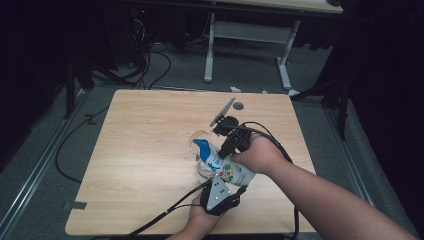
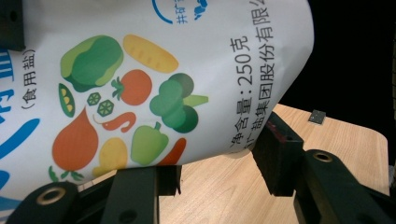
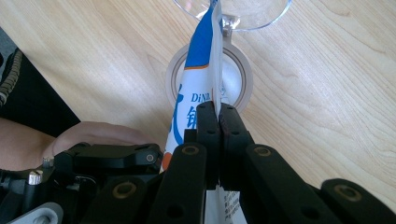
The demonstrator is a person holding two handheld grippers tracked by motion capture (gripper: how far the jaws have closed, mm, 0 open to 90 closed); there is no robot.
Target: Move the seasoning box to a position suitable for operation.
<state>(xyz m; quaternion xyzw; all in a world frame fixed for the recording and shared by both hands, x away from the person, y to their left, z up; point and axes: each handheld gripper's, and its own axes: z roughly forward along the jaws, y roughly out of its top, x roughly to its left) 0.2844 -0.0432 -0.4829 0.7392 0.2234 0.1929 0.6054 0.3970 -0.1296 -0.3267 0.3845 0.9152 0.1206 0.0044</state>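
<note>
The biggest risk I see is salt going onto the table [image 1: 140,150] rather than into the clear bowl [image 3: 233,11]: my right gripper [image 3: 218,109] pinches only a thin edge of the salt bag [image 1: 225,169], so the slick film could slide out from between my jaws, and the tilted bag could swing its mouth off the rim. A sudden gush could also overshoot, since the mouth itself is hidden from me. My right jaws are pressed together on that flat seam, which runs straight ahead of them toward the bowl, above a round lid [image 3: 243,74]. My left gripper [image 2: 219,172] has its jaws held apart around the bag's wide bottom, the printed belly bulging just above them.
</note>
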